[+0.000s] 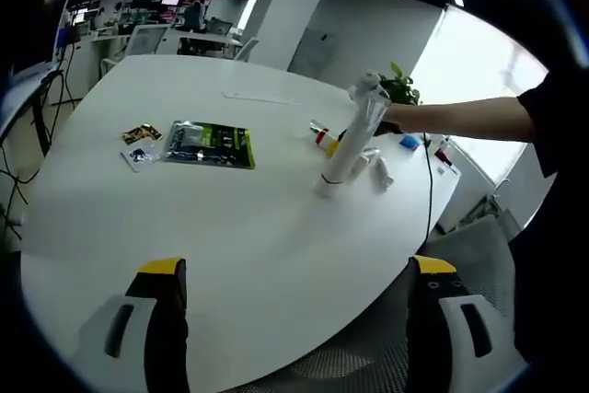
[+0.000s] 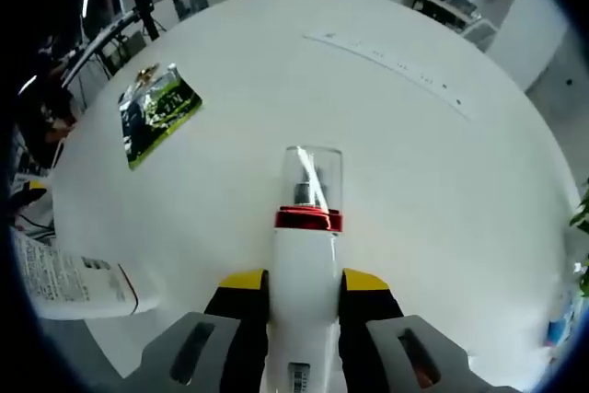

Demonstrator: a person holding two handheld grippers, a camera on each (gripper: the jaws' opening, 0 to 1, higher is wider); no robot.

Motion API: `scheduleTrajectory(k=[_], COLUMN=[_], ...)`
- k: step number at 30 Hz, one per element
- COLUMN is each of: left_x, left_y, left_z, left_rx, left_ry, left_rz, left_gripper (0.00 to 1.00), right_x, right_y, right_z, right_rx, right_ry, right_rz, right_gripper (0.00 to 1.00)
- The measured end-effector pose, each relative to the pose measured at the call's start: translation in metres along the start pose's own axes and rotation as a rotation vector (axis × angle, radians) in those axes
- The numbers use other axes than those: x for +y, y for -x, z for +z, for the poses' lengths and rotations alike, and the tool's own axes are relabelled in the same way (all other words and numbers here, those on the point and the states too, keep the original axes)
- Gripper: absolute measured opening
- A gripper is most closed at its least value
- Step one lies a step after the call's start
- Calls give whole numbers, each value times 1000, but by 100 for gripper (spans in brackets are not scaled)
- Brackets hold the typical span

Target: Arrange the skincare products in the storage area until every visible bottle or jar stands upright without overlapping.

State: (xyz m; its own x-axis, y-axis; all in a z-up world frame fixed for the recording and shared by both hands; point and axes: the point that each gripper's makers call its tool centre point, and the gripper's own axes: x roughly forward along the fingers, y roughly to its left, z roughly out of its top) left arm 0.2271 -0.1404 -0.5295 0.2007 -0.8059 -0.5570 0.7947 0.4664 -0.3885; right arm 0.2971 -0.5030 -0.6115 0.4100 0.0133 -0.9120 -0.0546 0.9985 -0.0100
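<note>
- White bottle (image 2: 304, 273) with red collar and clear cap: clamped between right gripper (image 2: 304, 296) jaws, cap end touching the table (image 2: 442, 181); contents can't tell.
- Left gripper view: bottle (image 1: 350, 140) tilted, more bottles (image 1: 375, 167) lying beside it.
- Left gripper (image 1: 294, 278): jaws spread, holding nothing, above table edge.
- Green packet (image 1: 210, 144) and small sachets (image 1: 140, 143) lie well apart from the bottles.

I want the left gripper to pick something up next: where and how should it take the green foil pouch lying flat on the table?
The green foil pouch lies flat on the table, so nothing stands up for the jaws to close around. Best guess: come down from above on the near long edge, jaws spanning the thin edge, and lift. The left gripper is open.
</note>
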Motion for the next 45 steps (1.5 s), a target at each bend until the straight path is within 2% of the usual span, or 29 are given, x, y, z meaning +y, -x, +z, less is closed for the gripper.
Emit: scheduleTrajectory(k=[4, 15, 19, 24, 34, 45], left_x=[-5, -14, -16, -20, -31, -35], left_y=[-2, -4, -2, -1, 3, 6], left_z=[1, 9, 10, 10, 17, 23], left_rx=[1, -8, -12, -21, -37, -42], left_ry=[-7, -27, -31, -33, -50, -74], left_rz=[-9, -29, -33, -43, -65, -78], left_gripper=[92, 92, 92, 92, 92, 92], right_x=[1, 7, 19, 21, 13, 8], right_y=[4, 24, 45, 58, 81, 103], right_z=[1, -1, -4, -3, -10, -20], right_rx=[-51, -148, -198, -282, -345, -407], right_ry=[-56, -141, -146, -175, -189, -209], right_rz=[35, 80, 112, 152, 156, 144], right_gripper=[20, 20, 20, 20, 20, 20])
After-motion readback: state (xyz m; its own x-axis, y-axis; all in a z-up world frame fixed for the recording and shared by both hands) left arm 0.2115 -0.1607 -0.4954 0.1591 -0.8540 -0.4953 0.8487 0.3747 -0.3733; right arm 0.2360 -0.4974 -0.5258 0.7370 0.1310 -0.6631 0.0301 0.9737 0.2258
